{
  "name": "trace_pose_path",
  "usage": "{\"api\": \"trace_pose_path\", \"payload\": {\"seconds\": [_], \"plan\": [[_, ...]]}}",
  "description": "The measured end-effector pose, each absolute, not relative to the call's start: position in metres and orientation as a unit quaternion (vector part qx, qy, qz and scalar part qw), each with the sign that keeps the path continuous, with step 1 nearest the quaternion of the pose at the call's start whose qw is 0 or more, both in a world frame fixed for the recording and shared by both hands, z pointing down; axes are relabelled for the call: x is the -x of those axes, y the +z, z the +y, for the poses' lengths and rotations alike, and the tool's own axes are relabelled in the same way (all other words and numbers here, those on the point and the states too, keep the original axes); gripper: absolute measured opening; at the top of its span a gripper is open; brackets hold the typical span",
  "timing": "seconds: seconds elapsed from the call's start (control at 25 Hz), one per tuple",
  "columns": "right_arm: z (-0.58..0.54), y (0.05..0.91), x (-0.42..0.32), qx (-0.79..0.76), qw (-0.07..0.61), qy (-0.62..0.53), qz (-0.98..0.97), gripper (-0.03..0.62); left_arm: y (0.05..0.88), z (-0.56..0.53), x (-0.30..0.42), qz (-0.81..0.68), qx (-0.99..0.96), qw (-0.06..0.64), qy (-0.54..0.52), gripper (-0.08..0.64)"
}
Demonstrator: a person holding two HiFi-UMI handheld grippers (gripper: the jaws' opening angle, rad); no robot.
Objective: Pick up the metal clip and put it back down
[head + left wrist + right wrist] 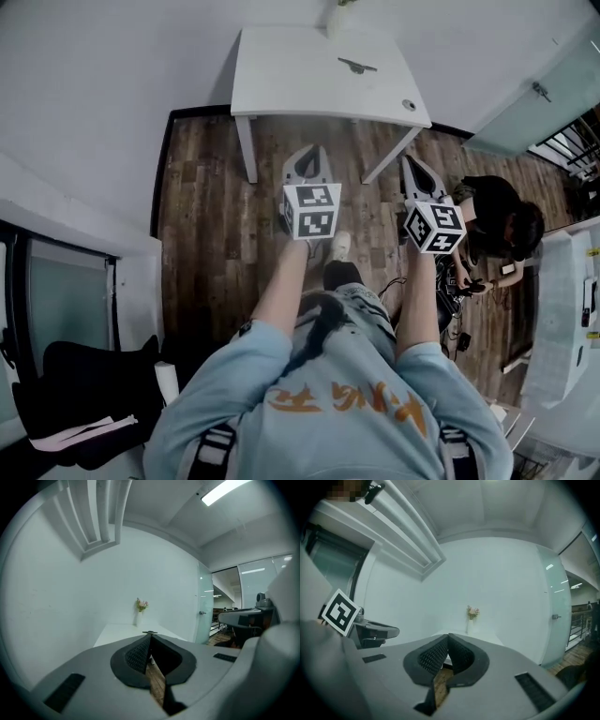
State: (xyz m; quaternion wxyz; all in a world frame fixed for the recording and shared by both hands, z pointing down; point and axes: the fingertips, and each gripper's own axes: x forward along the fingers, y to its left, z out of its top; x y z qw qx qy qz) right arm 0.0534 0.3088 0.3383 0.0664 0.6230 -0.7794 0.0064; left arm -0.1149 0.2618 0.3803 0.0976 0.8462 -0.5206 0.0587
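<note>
Both tools clenched on nothing: the left gripper (307, 157) and the right gripper (411, 164) are held side by side above the wooden floor (206, 216), jaw tips pressed together, pointing toward a white table (281, 75). The metal clip (357, 66) lies on the tabletop, well apart from both grippers, with only open floor between. A vase of flowers (140, 607) stands at the table's far edge by the white wall (112, 75). To the right, a seated person (502, 225) is low on the floor near a frosted glass door (534, 103). A black chair (84, 394) sits at lower left.
</note>
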Motion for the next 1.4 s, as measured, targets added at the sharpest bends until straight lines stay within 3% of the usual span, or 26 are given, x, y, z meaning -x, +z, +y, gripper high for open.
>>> {"api": "trace_pose_path", "payload": {"seconds": [0.56,0.76,1.08,1.24,1.4], "plan": [[0.224,0.319,-0.061,-0.598,0.025,-0.036,-0.800,0.014,0.350,0.183,0.137,-0.564,-0.824,0.044,0.002,0.025],[0.164,0.323,-0.101,-0.609,-0.004,-0.030,-0.792,0.014,0.344,0.128,0.107,-0.564,-0.825,0.021,-0.001,0.025],[0.029,0.392,-0.205,-0.620,0.042,0.021,-0.783,0.014,0.397,-0.005,0.014,-0.580,-0.812,0.058,0.026,0.025],[-0.051,0.413,-0.272,-0.632,0.033,0.058,-0.772,0.014,0.414,-0.079,-0.042,-0.590,-0.804,0.058,0.057,0.025],[-0.124,0.411,-0.292,-0.615,0.017,0.070,-0.785,0.014,0.412,-0.133,-0.065,-0.599,-0.794,0.053,0.088,0.025]]}}
